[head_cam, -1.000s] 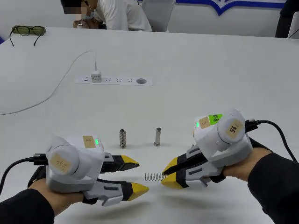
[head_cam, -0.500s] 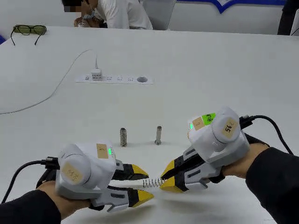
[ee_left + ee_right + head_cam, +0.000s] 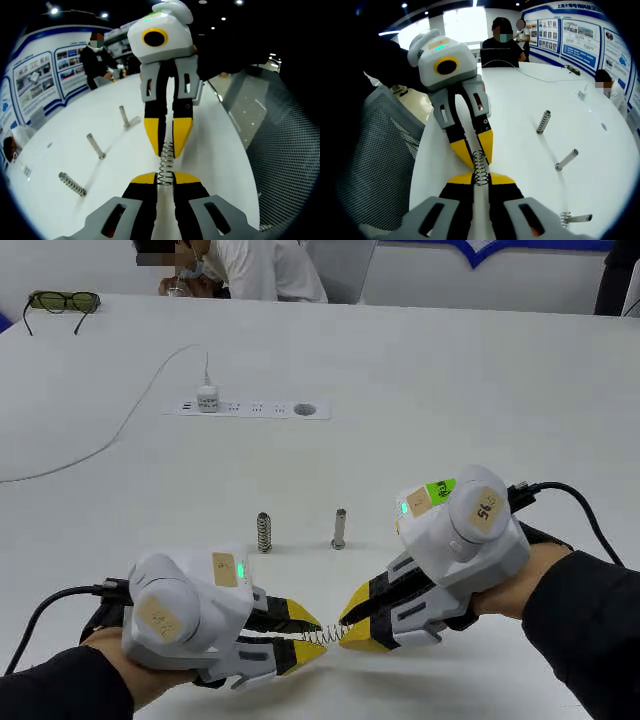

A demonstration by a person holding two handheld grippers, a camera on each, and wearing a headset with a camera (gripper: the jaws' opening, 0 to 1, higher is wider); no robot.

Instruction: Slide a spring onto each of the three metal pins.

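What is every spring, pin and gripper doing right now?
held spring, gripped at both ends
left gripper, jaws shut on held spring
right gripper, jaws shut on held spring
first pin, upright, long spring on it
middle pin, upright, bare
third pin, upright, short spring at its base

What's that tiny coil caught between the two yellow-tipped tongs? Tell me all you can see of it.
It is a small spring of thin, bare silvery wire that looks like metal, with open, evenly spaced coils. It lies roughly level and spans the short gap between the two tongs. The left tongs pinch one end and the right tongs pinch the other. It sits low over the white table; whether it touches the table cannot be told.
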